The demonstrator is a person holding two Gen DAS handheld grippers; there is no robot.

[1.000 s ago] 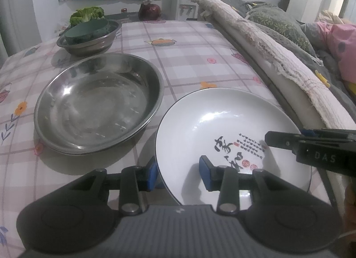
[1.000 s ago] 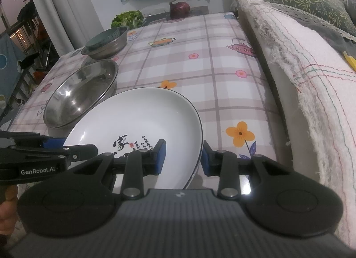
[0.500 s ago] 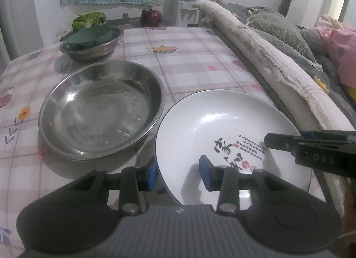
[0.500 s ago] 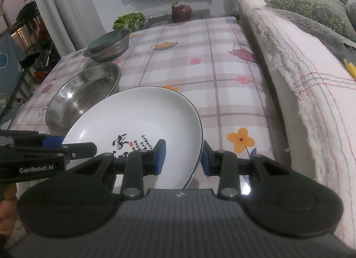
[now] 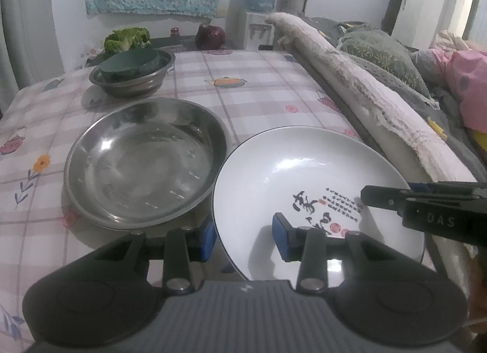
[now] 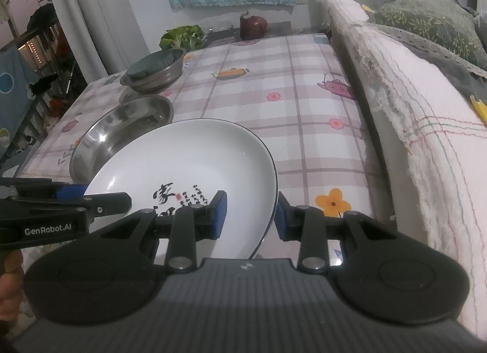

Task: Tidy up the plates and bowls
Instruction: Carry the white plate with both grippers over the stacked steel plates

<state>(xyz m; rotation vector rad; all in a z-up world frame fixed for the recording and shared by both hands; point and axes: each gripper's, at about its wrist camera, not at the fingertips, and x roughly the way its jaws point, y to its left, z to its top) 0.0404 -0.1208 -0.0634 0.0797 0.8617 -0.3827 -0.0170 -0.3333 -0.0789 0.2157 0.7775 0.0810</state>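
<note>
A white plate with black calligraphy [image 5: 298,170] [image 6: 194,164] is held above the table by both grippers. My left gripper [image 5: 245,235] straddles its near-left rim, one blue pad under the rim and one inside. My right gripper [image 6: 250,216] straddles its right rim the same way. The left gripper also shows at the left of the right wrist view [image 6: 100,200]. A large steel dish [image 5: 143,161] [image 6: 121,130] lies on the table left of the plate. A small steel bowl [image 5: 134,77] [image 6: 155,74] with a dark green bowl [image 5: 131,62] inside stands at the far left.
The table [image 5: 258,100] has a checked floral cloth. A towel-covered rail [image 5: 380,103] [image 6: 411,103] runs along its right edge, with bedding beyond. Lettuce [image 5: 126,37] and a red onion [image 5: 210,37] lie at the far end, near a water dispenser [image 5: 261,12].
Both grippers have lifted the white plate; the table, steel dish and small bowl now appear lower and farther off. The grip on the plate has not changed.
</note>
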